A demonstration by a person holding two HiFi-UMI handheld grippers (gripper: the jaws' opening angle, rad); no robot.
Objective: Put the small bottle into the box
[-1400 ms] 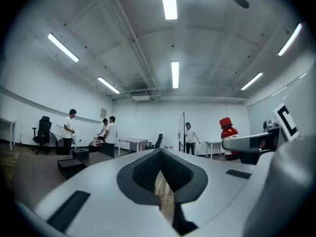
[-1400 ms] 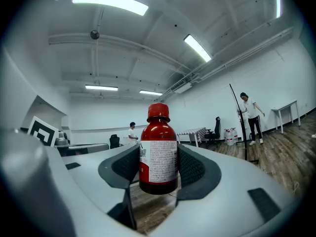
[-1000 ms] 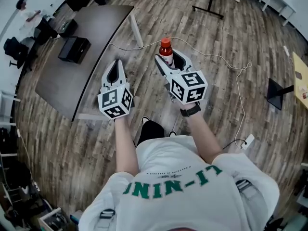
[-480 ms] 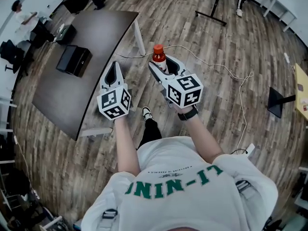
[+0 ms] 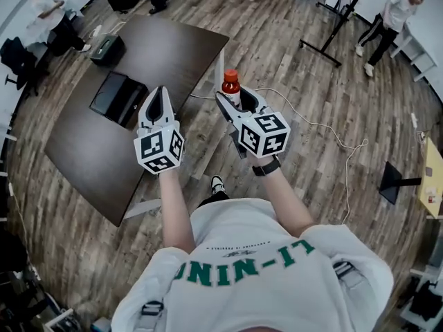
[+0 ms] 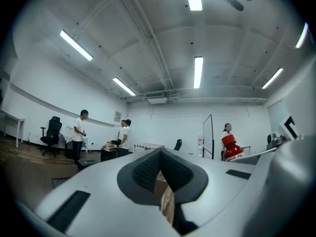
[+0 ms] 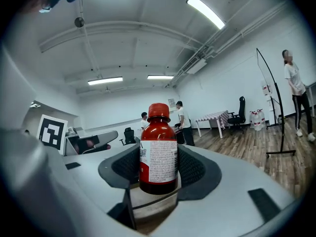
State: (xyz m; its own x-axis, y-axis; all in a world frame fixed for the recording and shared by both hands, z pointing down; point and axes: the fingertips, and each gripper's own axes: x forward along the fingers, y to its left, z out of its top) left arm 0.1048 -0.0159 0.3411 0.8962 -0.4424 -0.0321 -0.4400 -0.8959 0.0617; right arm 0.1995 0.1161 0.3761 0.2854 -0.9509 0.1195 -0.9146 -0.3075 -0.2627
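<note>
Bottle (image 7: 158, 154), red with a red cap and a white label, stands upright in the right claw (image 5: 240, 102), whose pads press on both its sides. It is held in the air over the wooden floor (image 5: 311, 68), near the corner of the dark counter (image 5: 166, 43). The box (image 5: 119, 97), black, lies on the counter, well apart from the bottle. The left claw (image 5: 160, 92) is clenched with nothing in it, its tips together, and hangs over the counter's edge near the box.
</note>
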